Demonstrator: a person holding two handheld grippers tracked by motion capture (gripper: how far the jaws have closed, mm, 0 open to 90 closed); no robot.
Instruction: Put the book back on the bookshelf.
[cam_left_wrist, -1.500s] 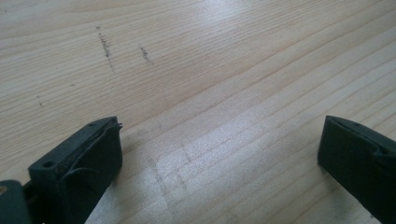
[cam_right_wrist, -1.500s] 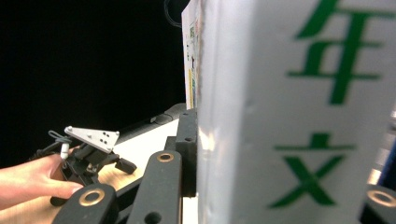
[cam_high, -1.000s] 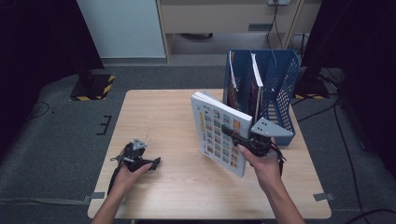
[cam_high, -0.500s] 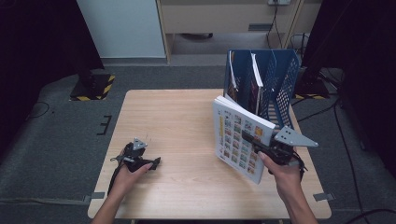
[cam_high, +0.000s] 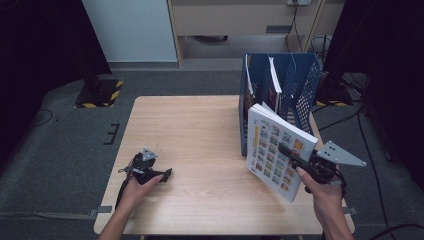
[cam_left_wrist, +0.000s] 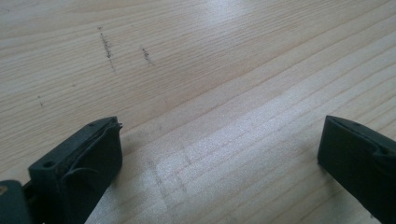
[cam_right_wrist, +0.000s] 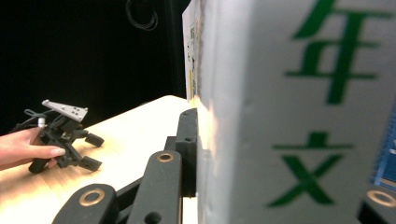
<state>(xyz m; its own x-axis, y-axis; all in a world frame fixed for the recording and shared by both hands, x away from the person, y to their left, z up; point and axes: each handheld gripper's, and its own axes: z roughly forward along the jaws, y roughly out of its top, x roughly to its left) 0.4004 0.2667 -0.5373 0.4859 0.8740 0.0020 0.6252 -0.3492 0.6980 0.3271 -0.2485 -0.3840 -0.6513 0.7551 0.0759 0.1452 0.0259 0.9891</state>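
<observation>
While airborne, book (cam_high: 278, 150) between right tongs (cam_high: 292, 156) (clamped).

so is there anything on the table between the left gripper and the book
Nothing: in the high view only bare wooden table lies between the left gripper and the book clamped in the right gripper.

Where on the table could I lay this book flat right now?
The bare wooden table between the left gripper and the blue mesh file rack is free. The right side is crowded: the rack and the white picture-covered book, clamped in the right gripper.
</observation>
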